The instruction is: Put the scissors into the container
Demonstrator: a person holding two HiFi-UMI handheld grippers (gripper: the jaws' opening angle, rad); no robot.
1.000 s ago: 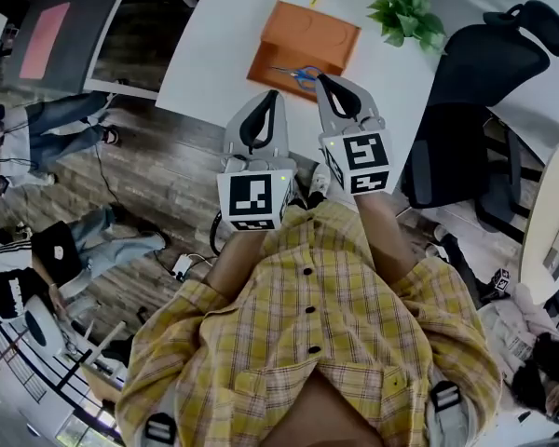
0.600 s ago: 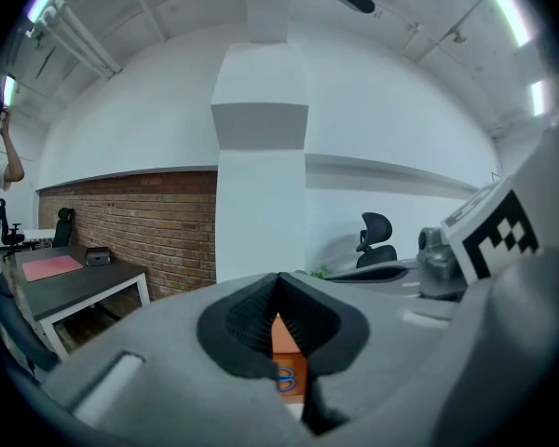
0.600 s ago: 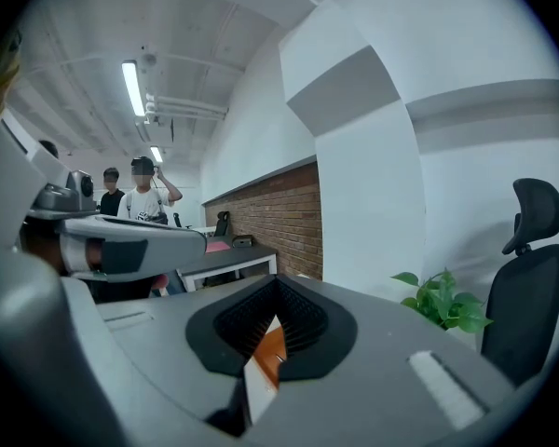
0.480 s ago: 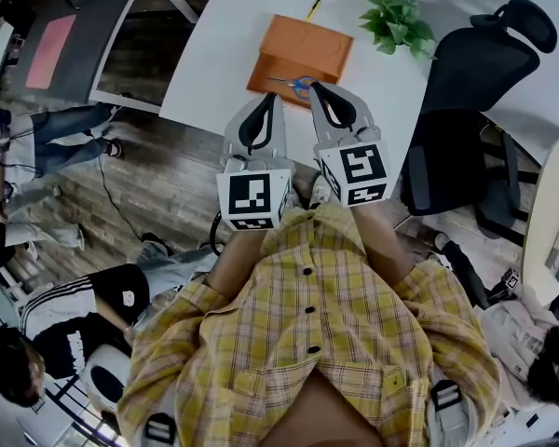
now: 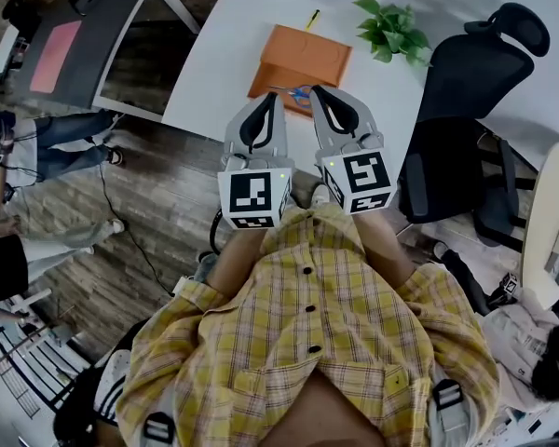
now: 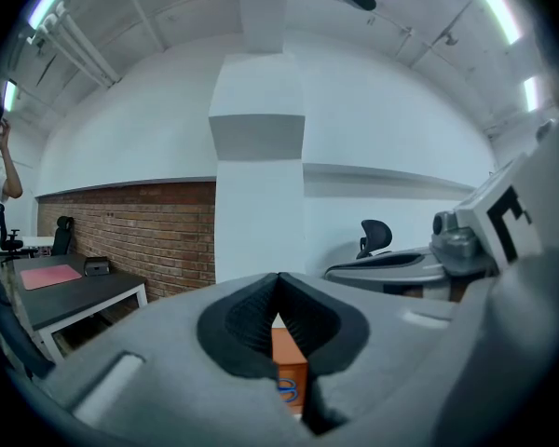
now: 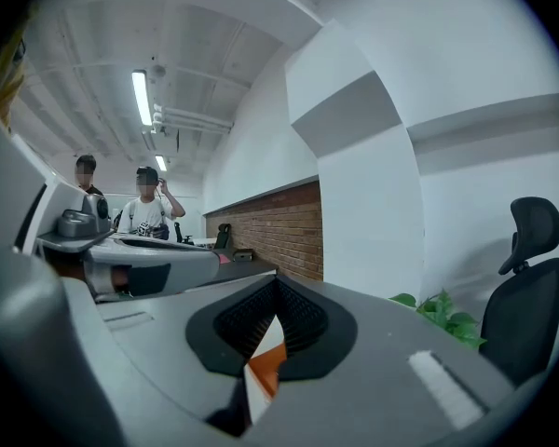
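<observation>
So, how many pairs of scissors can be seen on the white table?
1. The scissors lie at the near edge of the orange container, just ahead of the right tool. The white table's near part is hidden, so more may lie there.

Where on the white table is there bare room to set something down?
Bare: the table left of the orange box, and the strip between that box and the plant. Crowded: the box's near edge, around the scissors.

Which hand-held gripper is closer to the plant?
Right. In the head view, the right hand-held gripper sits below-left of the plant; the left hand-held gripper is farther left.
</observation>
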